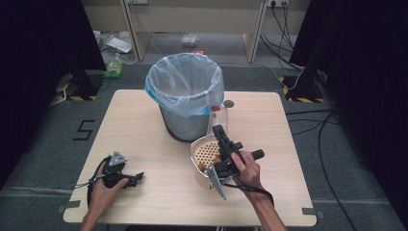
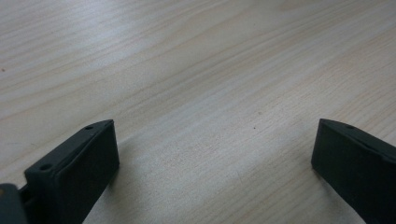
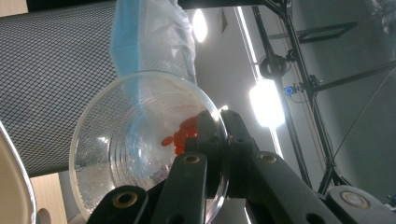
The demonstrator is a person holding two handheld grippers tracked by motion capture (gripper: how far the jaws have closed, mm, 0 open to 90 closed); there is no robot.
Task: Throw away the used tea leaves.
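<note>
While the clear plastic cup (image 3: pixel 140 144) is clamped by its rim between the closed jaws of the right gripper (image 1: pixel 222 139), it is held tipped on its side above the strainer bowl (image 1: pixel 198 147), just in front of the bin (image 1: pixel 185 96). Such a cup is judged light, thin-walled and easily crushed, with a smooth wall that may slip, so the rim, its stiffest part, is judged the best place for a hold. A small red remnant (image 3: pixel 180 135) is seen low inside the cup near the jaw. Some brownish scraps are seen in the perforated strainer bowl, and the mesh bin is lined with a pale blue bag (image 1: pixel 183 79). The left gripper (image 1: pixel 137 177) is rested on the table (image 2: pixel 210 70), jaws wide apart, nothing between them.
</note>
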